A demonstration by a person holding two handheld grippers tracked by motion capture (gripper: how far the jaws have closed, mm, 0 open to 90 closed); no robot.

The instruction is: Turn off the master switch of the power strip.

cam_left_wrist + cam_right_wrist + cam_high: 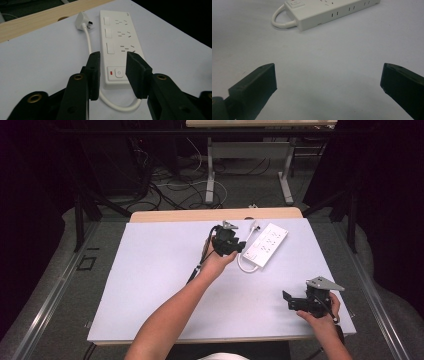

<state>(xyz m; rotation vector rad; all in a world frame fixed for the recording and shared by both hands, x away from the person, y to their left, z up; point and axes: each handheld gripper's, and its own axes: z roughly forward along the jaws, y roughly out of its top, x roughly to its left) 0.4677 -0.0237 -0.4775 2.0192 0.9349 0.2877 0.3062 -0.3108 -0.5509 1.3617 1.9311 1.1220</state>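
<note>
From the high view, the white plastic power strip [266, 245] lies flat and slanted on the far right part of the pale grey table top [150, 285]. Its white cable loops out of its near end, and its white plug [253, 224] lies just beyond it, toward the wooden far edge. The left gripper [237, 246] hangs at the strip's near end, jaws pointing at it. The right gripper [291, 301] sits well apart from the strip, near the table's front right corner, jaws spread with nothing between them.

In the left gripper view, the two black jaws stand part open, framing the strip's switch end, where a round power button [119, 73] sits beside a small red light [111, 73]. The pads [136, 71] look to be above and short of the strip's body rather than pressing it, though the angle makes contact hard to rule out. I judge the step in hand to be the approach to that switch end; the next move calls for lowering squarely, either to press the button with one jaw tip or to close across the strip's width without catching the cable loop.

In the right gripper view, the wide-set jaws hover over bare table, with the strip's side wall [332, 15] beyond them.

There is no container on the table.
</note>
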